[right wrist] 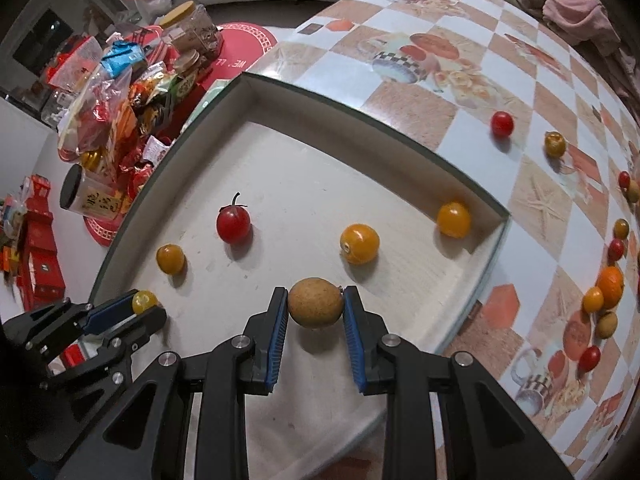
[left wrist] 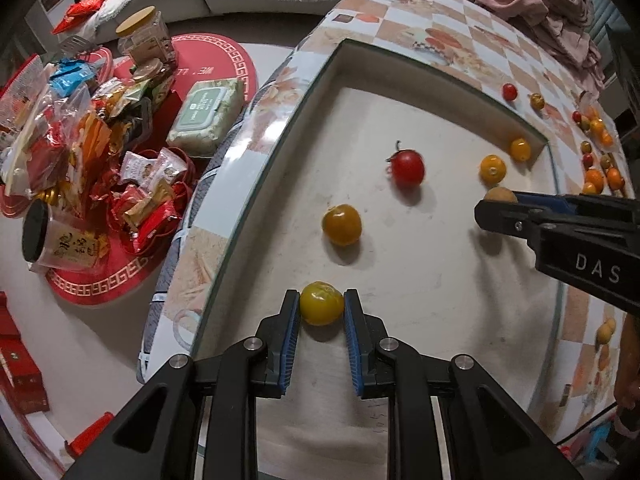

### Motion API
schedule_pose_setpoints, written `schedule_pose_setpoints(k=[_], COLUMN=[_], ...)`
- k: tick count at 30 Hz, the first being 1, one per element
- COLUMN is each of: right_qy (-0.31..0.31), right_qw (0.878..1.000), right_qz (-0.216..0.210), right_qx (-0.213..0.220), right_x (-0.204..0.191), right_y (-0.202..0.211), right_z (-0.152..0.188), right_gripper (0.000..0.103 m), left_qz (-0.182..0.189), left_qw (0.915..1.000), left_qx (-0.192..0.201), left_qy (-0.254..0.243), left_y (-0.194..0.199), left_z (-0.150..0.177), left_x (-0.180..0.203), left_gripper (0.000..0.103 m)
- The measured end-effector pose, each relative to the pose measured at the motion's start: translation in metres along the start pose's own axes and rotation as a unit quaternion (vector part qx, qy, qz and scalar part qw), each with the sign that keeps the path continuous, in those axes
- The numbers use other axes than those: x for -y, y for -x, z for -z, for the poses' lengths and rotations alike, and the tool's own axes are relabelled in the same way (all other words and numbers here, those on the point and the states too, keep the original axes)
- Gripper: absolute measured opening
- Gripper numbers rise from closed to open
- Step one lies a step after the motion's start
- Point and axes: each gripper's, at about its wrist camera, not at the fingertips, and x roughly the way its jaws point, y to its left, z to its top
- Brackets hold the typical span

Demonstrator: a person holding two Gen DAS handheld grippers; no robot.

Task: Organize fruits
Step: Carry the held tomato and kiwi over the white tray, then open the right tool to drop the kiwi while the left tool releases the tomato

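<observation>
My left gripper (left wrist: 322, 305) is shut on a yellow tomato (left wrist: 321, 303), low over the shallow tray (left wrist: 320, 76); it also shows in the right wrist view (right wrist: 140, 306). My right gripper (right wrist: 315, 302) is shut on a brown round fruit (right wrist: 315, 302), also over the tray, and shows in the left wrist view (left wrist: 500, 204). In the tray lie a red tomato (right wrist: 233, 224), a small orange tomato (right wrist: 170, 258), and two orange fruits (right wrist: 359, 243) (right wrist: 453, 219).
Loose small tomatoes and oranges (right wrist: 609, 280) lie on the checkered tablecloth (right wrist: 400, 60) right of the tray. A heap of snack packets and jars (left wrist: 80, 140) sits on a lower table to the left. Pink cloth (left wrist: 532, 0) lies at the far right.
</observation>
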Motion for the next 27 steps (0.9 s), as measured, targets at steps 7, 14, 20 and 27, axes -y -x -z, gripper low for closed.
schedule_pose_setpoints(k=[7, 14, 20, 27], right_qy=[0.016, 0.021, 0.023, 0.018], right_qw=[1.0, 0.999, 0.999, 1.0], right_qz=[0.015, 0.023, 0.022, 0.017], right_qx=[-0.005, -0.012, -0.014, -0.006], right_x=[-0.007, -0.009, -0.011, -0.011], right_y=[-0.01, -0.01, -0.008, -0.001], right_z=[-0.001, -0.003, -0.002, -0.002], right_gripper=[0.031, 0.033, 0.046, 0.062], left_qz=[0.001, 0.0, -0.002, 0.007], left_qw=[0.9999, 0.9995, 0.9991, 0.9988], left_qx=[-0.003, -0.007, -0.007, -0.007], left_qy=[-0.014, -0.03, -0.043, -0.048], left_y=[-0.003, -0.002, -0.002, -0.001], left_z=[0.0, -0.001, -0.001, 0.002], left_x=[0.002, 0.003, 0.005, 0.007], left_gripper=[0.024, 0.024, 0.024, 0.024])
